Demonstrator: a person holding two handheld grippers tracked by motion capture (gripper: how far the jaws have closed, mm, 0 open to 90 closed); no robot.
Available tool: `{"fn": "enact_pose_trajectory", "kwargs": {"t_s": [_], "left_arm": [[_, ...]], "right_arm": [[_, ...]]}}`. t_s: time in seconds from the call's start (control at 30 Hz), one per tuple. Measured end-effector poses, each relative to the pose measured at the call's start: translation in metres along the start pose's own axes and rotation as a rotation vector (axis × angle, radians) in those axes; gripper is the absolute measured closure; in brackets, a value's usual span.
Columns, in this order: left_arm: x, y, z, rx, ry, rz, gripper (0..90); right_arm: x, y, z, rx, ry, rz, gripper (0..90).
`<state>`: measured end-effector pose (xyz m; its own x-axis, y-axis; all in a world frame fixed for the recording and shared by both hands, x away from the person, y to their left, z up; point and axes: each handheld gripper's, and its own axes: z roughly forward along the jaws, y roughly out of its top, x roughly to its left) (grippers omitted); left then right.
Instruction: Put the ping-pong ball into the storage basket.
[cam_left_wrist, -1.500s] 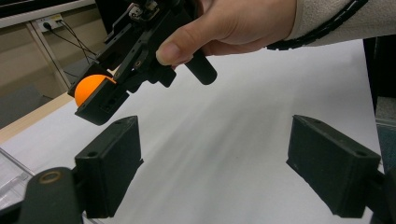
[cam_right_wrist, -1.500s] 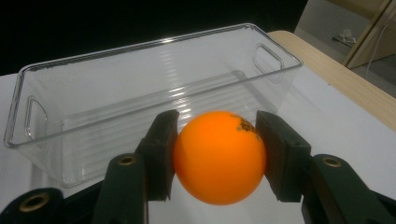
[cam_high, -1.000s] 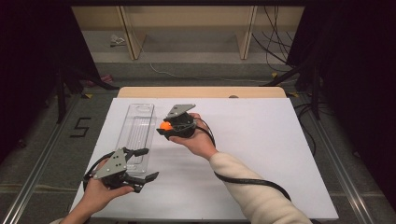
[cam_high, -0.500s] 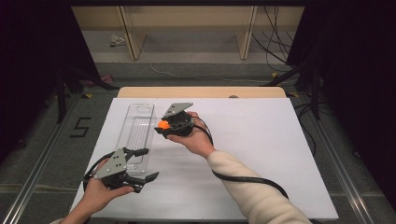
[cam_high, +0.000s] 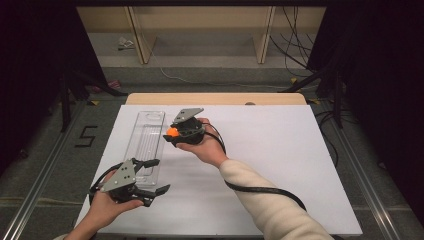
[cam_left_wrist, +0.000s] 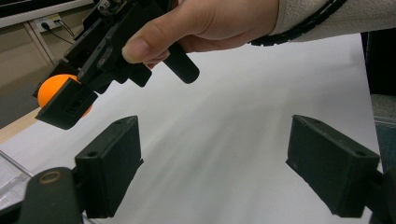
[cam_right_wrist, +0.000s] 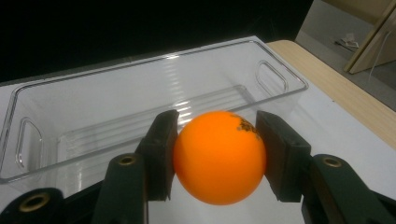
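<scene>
Ball (cam_right_wrist: 219, 156), orange, is clamped between the pads of our right hand-held gripper (cam_high: 172, 132), held in the air just beside the clear tray (cam_high: 146, 145), right of its long wall. Pickup looks done; what's left is carrying it over the rim and releasing. Tray is bare inside as far as we can see. Left hand-held gripper (cam_left_wrist: 224, 172) stands wide with nothing in it, low over the white worktop (cam_high: 280, 150) near the tray's near end.
</scene>
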<state>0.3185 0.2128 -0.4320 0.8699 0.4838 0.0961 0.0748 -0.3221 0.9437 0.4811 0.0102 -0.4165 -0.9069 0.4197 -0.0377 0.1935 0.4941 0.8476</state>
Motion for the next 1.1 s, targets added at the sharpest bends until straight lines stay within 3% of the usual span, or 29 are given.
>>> {"fn": "enact_pose_trajectory", "kwargs": {"t_s": [1.1], "left_arm": [[0.0,0.0,0.001,0.003,-0.004,0.001,17.4]], "right_arm": [[0.006,0.011,0.014,0.007,0.018,-0.014,51.4]]}}
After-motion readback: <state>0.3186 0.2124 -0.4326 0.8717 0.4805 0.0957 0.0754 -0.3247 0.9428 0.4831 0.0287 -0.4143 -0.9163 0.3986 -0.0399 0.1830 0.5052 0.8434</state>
